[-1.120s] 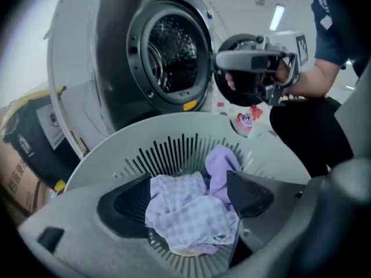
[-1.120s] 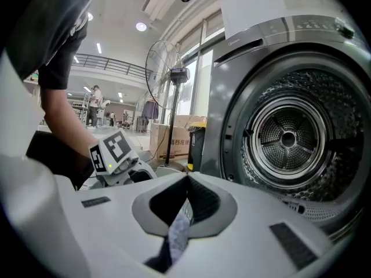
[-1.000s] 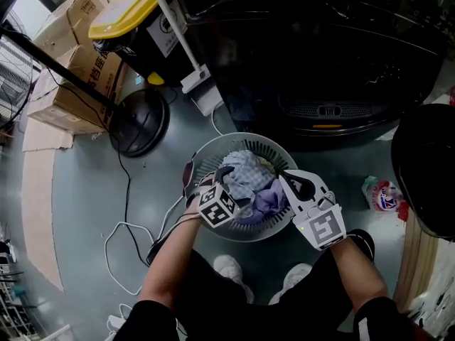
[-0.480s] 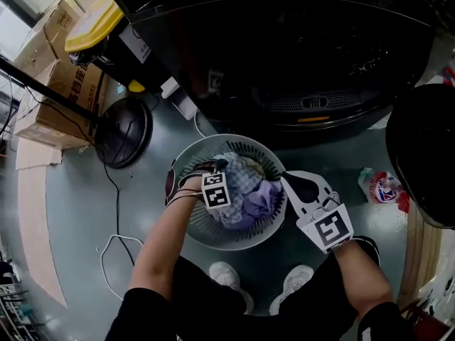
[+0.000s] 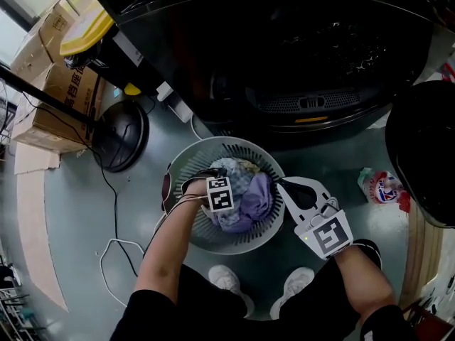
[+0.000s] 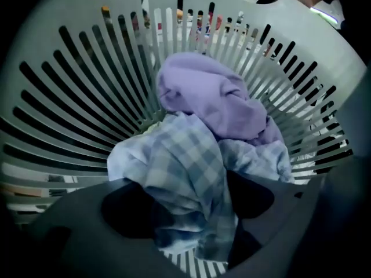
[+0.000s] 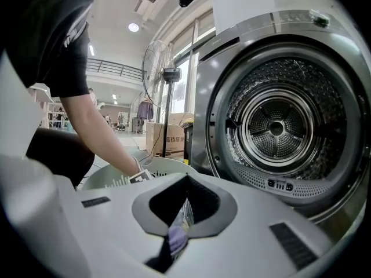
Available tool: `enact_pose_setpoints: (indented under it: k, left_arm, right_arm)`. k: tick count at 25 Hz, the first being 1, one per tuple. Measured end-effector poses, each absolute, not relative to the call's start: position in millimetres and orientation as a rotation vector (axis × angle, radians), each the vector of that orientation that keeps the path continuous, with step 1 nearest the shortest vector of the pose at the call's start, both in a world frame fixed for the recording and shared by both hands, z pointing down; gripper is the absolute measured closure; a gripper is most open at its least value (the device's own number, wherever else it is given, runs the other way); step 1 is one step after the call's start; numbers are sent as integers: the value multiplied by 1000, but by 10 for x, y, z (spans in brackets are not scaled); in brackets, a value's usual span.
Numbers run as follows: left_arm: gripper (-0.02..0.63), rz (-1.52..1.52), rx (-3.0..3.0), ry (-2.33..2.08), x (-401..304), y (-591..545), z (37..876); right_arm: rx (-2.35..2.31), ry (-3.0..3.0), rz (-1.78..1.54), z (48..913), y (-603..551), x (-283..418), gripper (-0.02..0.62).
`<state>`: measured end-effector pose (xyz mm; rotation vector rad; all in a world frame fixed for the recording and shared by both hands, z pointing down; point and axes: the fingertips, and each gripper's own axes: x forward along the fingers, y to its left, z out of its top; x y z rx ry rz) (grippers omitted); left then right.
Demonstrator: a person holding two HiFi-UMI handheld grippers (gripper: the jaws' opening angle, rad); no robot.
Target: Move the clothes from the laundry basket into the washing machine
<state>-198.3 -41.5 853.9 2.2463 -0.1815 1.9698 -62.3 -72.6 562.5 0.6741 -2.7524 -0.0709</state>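
**Item 1.** Blue-and-white checked cotton cloth [image 6: 185,167].
- Location: uppermost in the round pale-grey slatted plastic laundry basket [image 6: 69,97].
- One bunched fold runs up between the two dark jaws of the left tongs [image 6: 189,204].
- Left tongs: pointed straight down into the basket. The jaws stand wide and have just been closing. The fold touches both inner faces, but no firm pinch is evident.

**Item 2.** Soft lilac garment [image 6: 214,97].
- Location: same basket, touching the checked cloth, on the side nearer the right tongs [image 5: 279,183].
- Right tongs: white, held near level over the basket's rim and aimed at the machine. The tips meet, leaving only a thin slit behind them. Basket slats and a scrap of lilac show through the slit, and nothing is clamped.

**Item 3.** Front-loading washing machine with silver front [image 7: 208,97].
- Location: just beyond the basket.
- The perforated steel drum [image 7: 272,126] is exposed, and the dark round door [image 5: 423,162] is swung out to the right.

**Writing.**
- Brown cardboard box [image 5: 67,94]: dark Chinese characters, too small to read.
- White-and-red printed packet [image 5: 382,189], on the grey floor [image 5: 78,212] right of the basket: print blurred.
- Both tongs carry a cube of black-and-white square markers.

**Other container.** Black bin with yellow lid [image 5: 82,30], closed, beside the box.
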Motion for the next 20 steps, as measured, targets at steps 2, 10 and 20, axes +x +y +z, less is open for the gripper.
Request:
enact_pose_setpoints:
  k: [2,10,20]
  left_arm:
    - [397,1986,2299,-229,-1975,-453,8406]
    - [512,1878,2450,-477,-1991,-422,7771]
    - [515,1549,2710,-1116,-1950,-696,6150]
  right_arm:
    - [669,-2756,-61,5629,-715,-632,589]
    - [682,-2779,-36,5630,-784,-631,589]
    - [789,-2809,-78,5523,-980,-475,589]
